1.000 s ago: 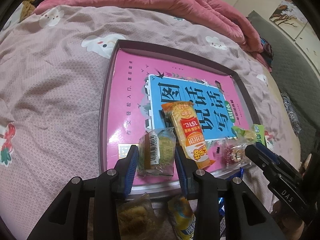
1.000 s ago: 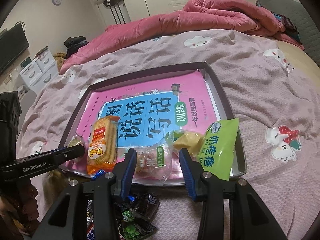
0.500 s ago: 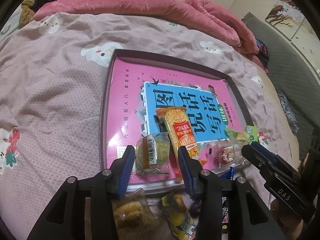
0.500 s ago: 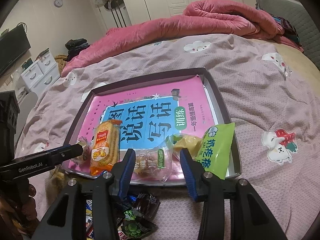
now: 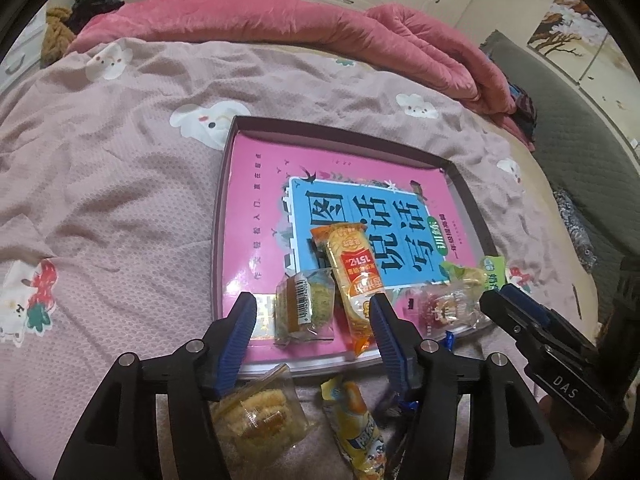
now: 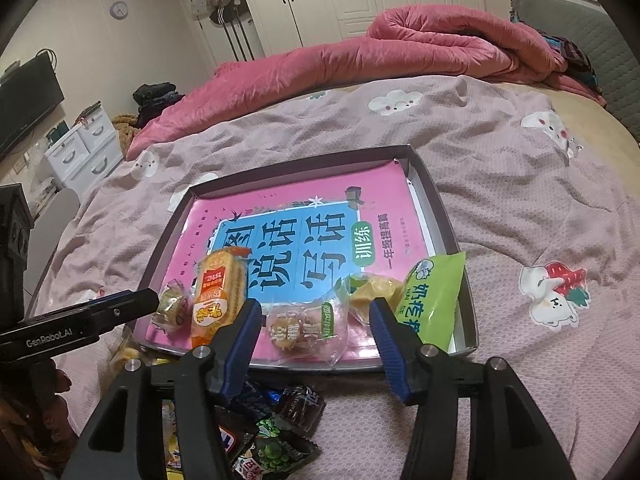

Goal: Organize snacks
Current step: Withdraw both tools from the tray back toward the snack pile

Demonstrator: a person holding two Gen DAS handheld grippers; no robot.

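Note:
A dark shallow tray [image 5: 218, 240] [image 6: 440, 208] lined with a pink and blue book lies on the bed. Along its near edge lie a green cake in clear wrap [image 5: 306, 308], an orange cracker pack [image 5: 352, 276] [image 6: 218, 292], a clear-wrapped pink snack [image 6: 308, 328] [image 5: 444, 308], a yellow snack [image 6: 376, 290] and a green bag [image 6: 434, 296]. My left gripper [image 5: 312, 312] is opening; the green cake lies between its blue pads, untouched. My right gripper [image 6: 316, 314] is opening around the pink snack, pads clear of it.
Loose snacks lie on the sheet in front of the tray: a clear pastry pack [image 5: 256, 416], a yellow packet [image 5: 356, 412] and dark wrappers [image 6: 280, 420]. A rolled pink quilt [image 6: 400, 52] lies across the far side of the bed. White drawers [image 6: 84, 148] stand at the left.
Both grippers' jaws have widened and let go of the snacks they enclosed. The left gripper has drawn back a little from the tray, bringing the loose snacks below into view.

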